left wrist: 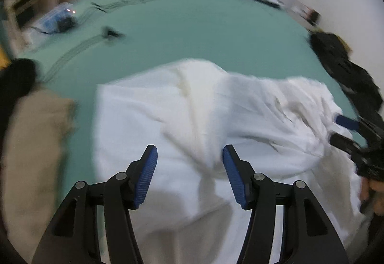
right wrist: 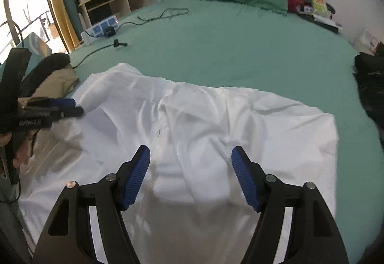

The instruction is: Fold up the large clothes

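In the left wrist view, my left tool [left wrist: 189,163] stood with its jaws apart and nothing between them, above the white garment [left wrist: 182,115]. The garment lay on the green bed [left wrist: 204,31], bunched and wrinkled, with no clean fold that I could see. At the right edge, my right tool [left wrist: 340,129] was near the cloth.

In the right wrist view, my right tool [right wrist: 190,165] was also apart and empty over the same white garment [right wrist: 216,120], which had a thick ridge in the middle. I judged that the folding was only begun; smoothing and most folds remained.
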